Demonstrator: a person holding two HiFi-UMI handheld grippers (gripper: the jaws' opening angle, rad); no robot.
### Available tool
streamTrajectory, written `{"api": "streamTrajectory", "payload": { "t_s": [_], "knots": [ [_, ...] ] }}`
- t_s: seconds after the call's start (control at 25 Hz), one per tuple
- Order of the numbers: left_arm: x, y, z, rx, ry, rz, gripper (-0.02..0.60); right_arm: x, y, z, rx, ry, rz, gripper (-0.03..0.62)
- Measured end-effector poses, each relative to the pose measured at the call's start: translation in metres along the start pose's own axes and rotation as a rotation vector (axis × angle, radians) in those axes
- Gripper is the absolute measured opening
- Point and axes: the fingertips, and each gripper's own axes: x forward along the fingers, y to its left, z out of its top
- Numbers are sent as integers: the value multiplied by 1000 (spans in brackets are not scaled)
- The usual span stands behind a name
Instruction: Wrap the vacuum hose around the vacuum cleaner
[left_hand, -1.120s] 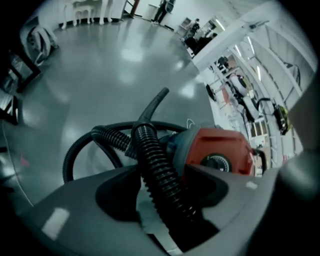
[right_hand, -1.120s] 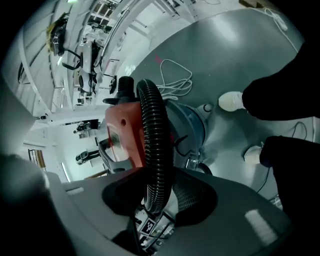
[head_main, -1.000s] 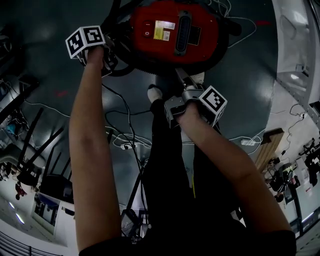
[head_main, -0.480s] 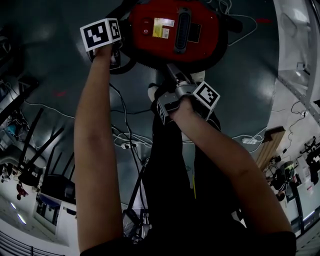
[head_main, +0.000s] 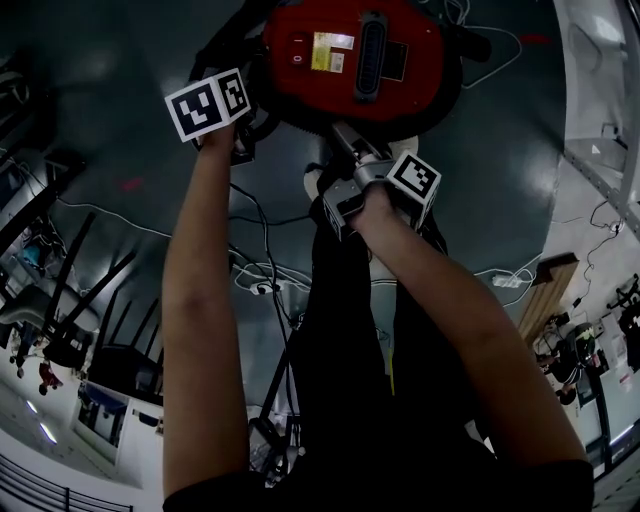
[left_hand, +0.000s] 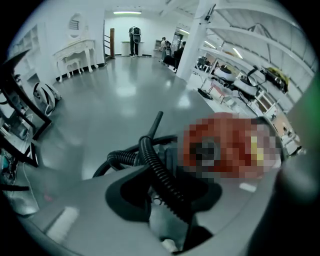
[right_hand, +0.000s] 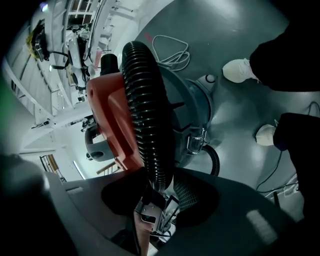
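Observation:
The red vacuum cleaner stands on the grey floor at the top of the head view. Its black ribbed hose curls round its left side. My left gripper is at the vacuum's lower left. In the left gripper view the hose runs between the jaws of the left gripper, which are opening, with the pads still against it. My right gripper is just below the vacuum. It is shut on another stretch of hose, which rises in front of the red body.
The person's black-clad legs and white shoes stand just below the vacuum. Thin cables trail over the floor at the left, with a white cord coil beyond the vacuum. Dark chair frames are at far left, white furniture far off.
My left gripper has moved right, closer to the vacuum's left side, and ended a little lower. The right gripper has shifted slightly up toward the vacuum, still holding the hose.

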Motion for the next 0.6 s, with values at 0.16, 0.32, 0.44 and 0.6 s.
{"api": "streamTrajectory", "payload": {
  "t_s": [0.16,0.32,0.44,0.6],
  "knots": [
    [-3,0,-3,-21,-18,5,170,1,0,-4,-91,72,-10,191],
    [-5,-2,-3,-16,-17,-3,170,4,4,-11,-143,128,2,255],
    [-9,-2,-4,-14,-17,-8,172,2,6,-14,-140,136,8,272],
    [-16,-4,-7,-25,-13,-20,169,-6,4,-13,-147,138,-4,270]
  ]
}}
